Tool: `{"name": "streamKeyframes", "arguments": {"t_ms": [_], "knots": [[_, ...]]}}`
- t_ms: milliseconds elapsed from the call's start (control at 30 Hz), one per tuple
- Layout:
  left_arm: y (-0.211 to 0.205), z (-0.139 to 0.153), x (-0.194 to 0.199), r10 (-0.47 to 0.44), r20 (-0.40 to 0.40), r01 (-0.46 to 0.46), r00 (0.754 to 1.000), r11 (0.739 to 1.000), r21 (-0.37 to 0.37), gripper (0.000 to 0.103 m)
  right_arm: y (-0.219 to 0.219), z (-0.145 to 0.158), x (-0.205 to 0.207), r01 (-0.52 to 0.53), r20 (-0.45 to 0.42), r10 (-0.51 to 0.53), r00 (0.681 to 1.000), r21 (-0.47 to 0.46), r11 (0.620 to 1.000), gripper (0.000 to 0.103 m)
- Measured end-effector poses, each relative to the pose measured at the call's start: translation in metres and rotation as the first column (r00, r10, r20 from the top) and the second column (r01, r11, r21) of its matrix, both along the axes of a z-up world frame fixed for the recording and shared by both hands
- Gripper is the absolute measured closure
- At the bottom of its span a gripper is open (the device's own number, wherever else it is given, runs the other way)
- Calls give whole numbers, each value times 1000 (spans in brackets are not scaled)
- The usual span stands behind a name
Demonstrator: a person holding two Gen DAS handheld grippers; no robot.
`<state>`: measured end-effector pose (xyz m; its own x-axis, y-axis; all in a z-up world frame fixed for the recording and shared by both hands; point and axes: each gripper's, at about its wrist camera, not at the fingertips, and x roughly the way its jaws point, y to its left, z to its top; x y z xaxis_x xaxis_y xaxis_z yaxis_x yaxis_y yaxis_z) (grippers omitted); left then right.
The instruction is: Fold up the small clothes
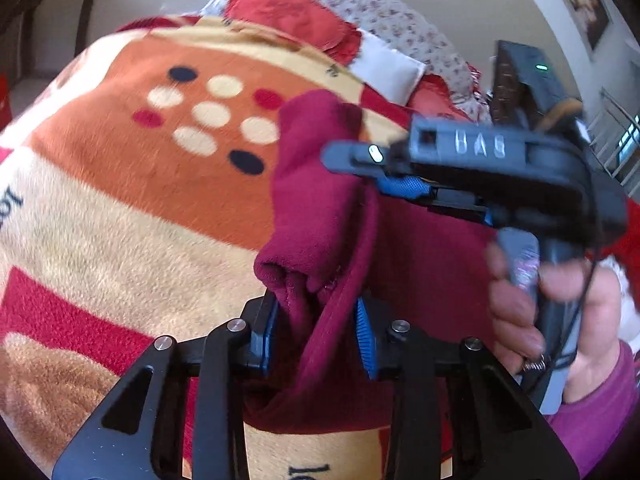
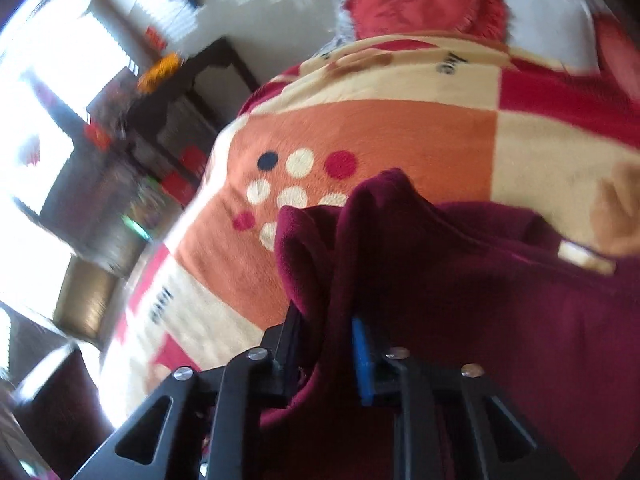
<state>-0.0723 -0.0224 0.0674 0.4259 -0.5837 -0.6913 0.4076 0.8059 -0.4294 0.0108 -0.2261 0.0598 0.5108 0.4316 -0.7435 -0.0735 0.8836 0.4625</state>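
Both grippers pinch soft maroon fleece garment [image 1: 320,208] above plush dotted blanket [image 1: 132,184]

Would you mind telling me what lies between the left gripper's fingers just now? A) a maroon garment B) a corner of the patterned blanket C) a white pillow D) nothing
A: in the left wrist view, a bunched fold of the maroon garment sits clamped between the blue pads of the left gripper, above the blanket.
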Motion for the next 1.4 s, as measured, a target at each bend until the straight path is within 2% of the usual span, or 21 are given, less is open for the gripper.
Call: {"name": "streamKeyframes", "arguments": {"t_ms": [67,200,300,400,433,500,533,567,600,767,900,1033,1267,1400], "knots": [[0,4,-2,-8,0,8,1000,1000,-4,71,-10,4,-3,66,1,-66,998,28,997,26],[-2,6,0,-4,-7,4,1000,1000,-2,71,-3,13,5,64,-7,-64,998,4,998,26],[-5,5,4,-2,-10,2,1000,1000,3,71,19,15,23,-11,-26,8,1000,-108,994,24],[-8,5,6,-6,-9,6,1000,1000,11,71,39,2,40,-72,-73,59,996,-196,978,24],[-9,5,6,-8,-8,8,1000,1000,16,71,45,-4,45,-95,-93,76,993,-218,971,27],[-9,5,6,-12,-12,13,1000,1000,21,71,48,-10,44,-73,-75,54,996,-273,959,62],[-9,6,5,-19,-12,19,1000,1000,19,71,44,-10,41,-45,-50,33,998,-275,960,67],[-10,7,4,-27,-10,27,1000,999,17,71,37,-10,35,-31,-31,24,999,-230,973,76],[-12,9,4,-35,-8,35,999,999,17,72,30,-9,31,-21,-19,18,1000,-199,980,81],[-31,31,-10,-103,32,103,994,995,2,72,-6,19,-5,19,77,-9,997,-123,992,84],[-60,56,-27,-179,85,179,980,984,3,72,-41,48,-37,61,144,-49,988,-78,995,84],[-101,70,-46,-258,111,259,960,966,11,72,-85,64,-70,116,178,-108,978,-39,992,85],[-182,68,-74,-394,114,394,912,919,24,71,-162,62,-126,249,184,-247,951,10,968,85],[-220,54,-85,-451,73,449,889,892,39,72,-203,51,-153,325,159,-324,932,25,945,86]]}}
